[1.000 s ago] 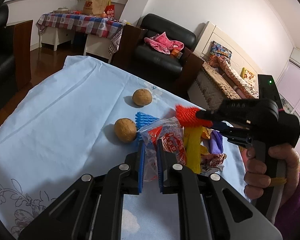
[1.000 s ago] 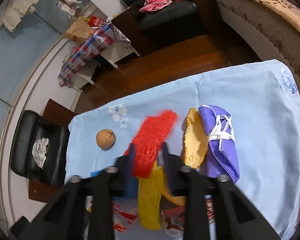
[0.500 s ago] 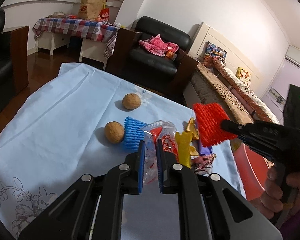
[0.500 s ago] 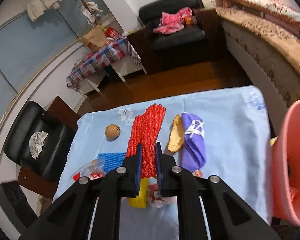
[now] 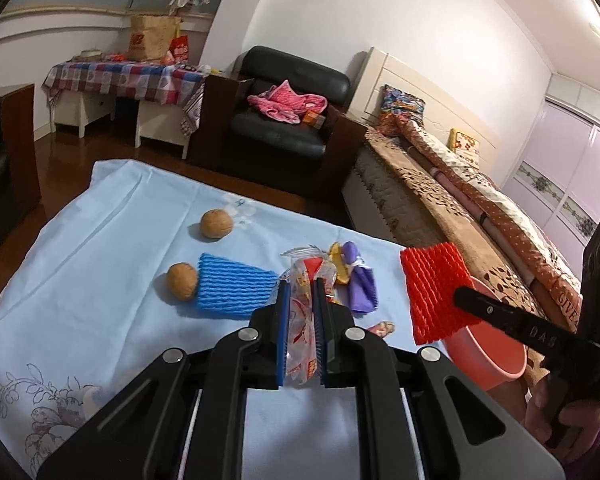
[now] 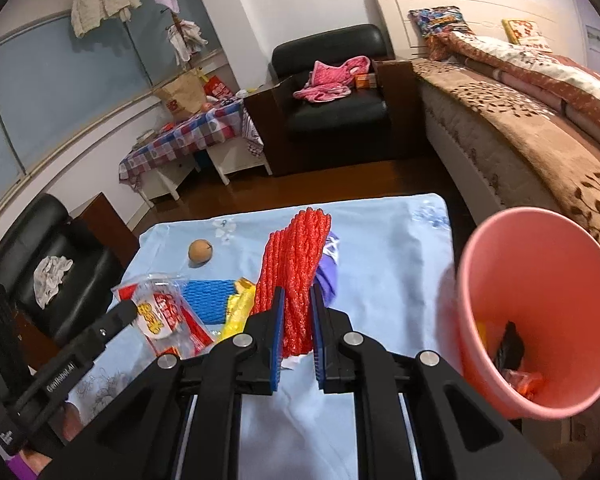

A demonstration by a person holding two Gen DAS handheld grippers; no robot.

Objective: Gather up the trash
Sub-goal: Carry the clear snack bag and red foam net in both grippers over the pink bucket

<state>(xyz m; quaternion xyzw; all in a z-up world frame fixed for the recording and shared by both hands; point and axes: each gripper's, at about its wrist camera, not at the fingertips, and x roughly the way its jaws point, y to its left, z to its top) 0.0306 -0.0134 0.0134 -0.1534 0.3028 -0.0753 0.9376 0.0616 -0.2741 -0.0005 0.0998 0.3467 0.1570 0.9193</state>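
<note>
My left gripper (image 5: 301, 285) is shut on a clear plastic wrapper with red print (image 5: 302, 336), held a little above the light-blue tablecloth (image 5: 100, 248). My right gripper (image 6: 296, 304) is shut on a red foam net (image 6: 296, 256), which stands upright between its pads. In the left wrist view the red foam net (image 5: 436, 288) hangs beside the table's right edge, over the near rim of a pink bin (image 5: 496, 356). The pink bin (image 6: 500, 264) stands right of the table and holds several scraps.
On the cloth lie a blue foam net (image 5: 232, 290), two walnuts (image 5: 216, 223) (image 5: 182, 275), a yellow foam net (image 6: 236, 312) and a purple wrapper (image 5: 362, 284). A bed runs along the right. A black armchair stands beyond the table's far edge.
The right gripper has carried the red foam net up and to the right, off the pile and beside the pink bin. The left gripper has risen slightly with the wrapper.
</note>
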